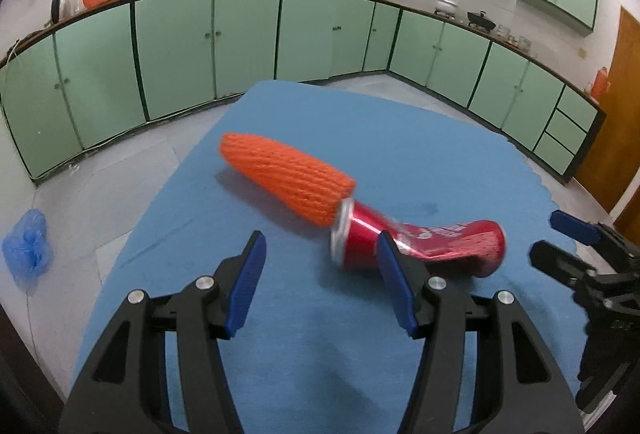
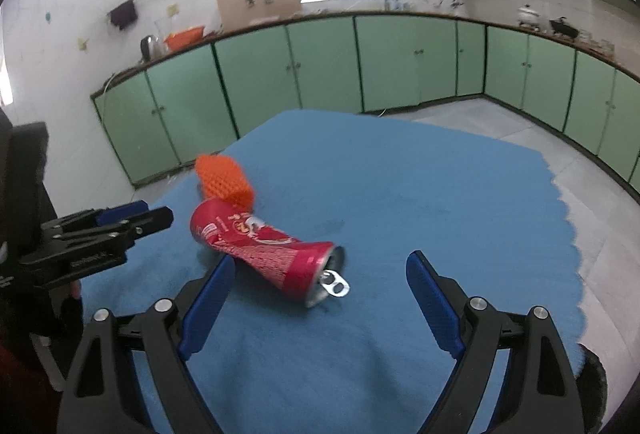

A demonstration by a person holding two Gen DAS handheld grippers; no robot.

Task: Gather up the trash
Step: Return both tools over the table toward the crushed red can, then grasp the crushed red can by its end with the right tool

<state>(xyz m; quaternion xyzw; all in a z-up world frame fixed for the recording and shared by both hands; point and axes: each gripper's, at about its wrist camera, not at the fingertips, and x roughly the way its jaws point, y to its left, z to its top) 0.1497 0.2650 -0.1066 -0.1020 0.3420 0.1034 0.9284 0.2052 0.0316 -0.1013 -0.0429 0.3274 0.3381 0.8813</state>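
Note:
A crushed red soda can lies on its side on the blue tablecloth. An orange foam net sleeve lies against the can's far end. My left gripper is open and empty, just short of the can, its right finger in front of it. In the right wrist view the can lies between and just beyond my open, empty right gripper, pull-tab end toward the camera, with the orange sleeve behind it. Each gripper shows in the other's view, the right and the left.
The table's cloth ends at wavy edges to the right. Green kitchen cabinets run along the walls behind. A crumpled blue plastic bag lies on the grey floor at left. A wooden door is at right.

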